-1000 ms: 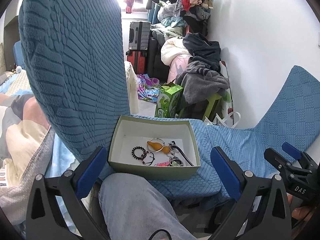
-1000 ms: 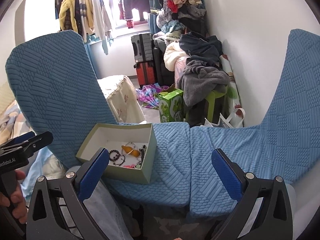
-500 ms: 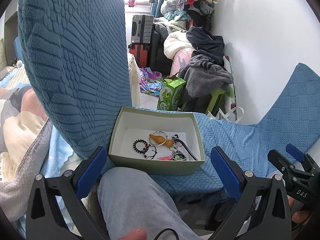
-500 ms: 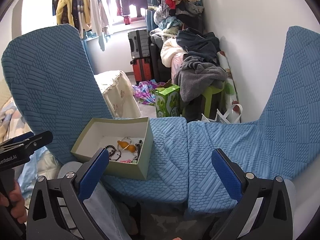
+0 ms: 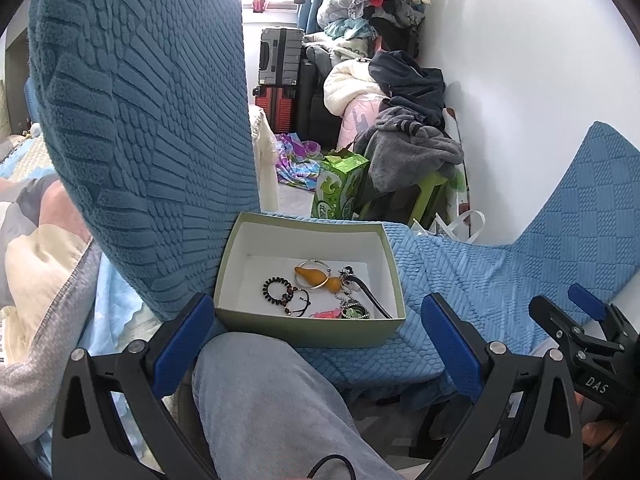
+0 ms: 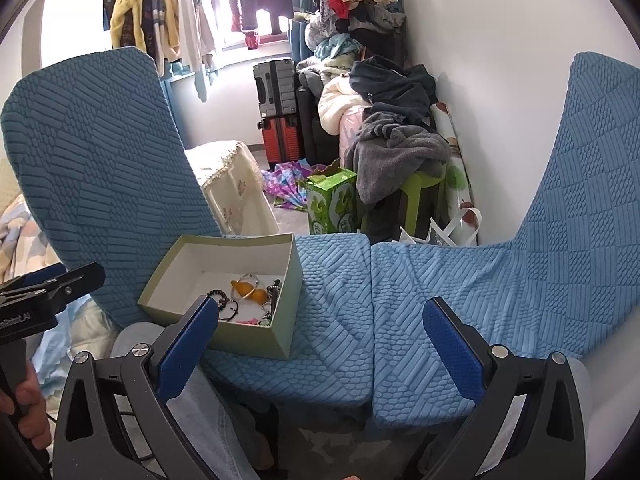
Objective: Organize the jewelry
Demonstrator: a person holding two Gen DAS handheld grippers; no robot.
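Left gripper (image 5: 316, 344) jaws wide, empty, hovering before jewelry box (image 5: 280, 330) on blue cushion (image 5: 460, 280). Right gripper (image 6: 320, 348) wide, empty.

Right gripper (image 6: 320, 336) spread wide with nothing between its blue pads (image 6: 188, 336), raised over two blue chair seats (image 6: 420, 304). On the left seat, an open green box (image 6: 280, 332) holding bracelets and an orange pendant (image 6: 246, 290). At far left, the left gripper (image 6: 60, 286), its state hard to tell.
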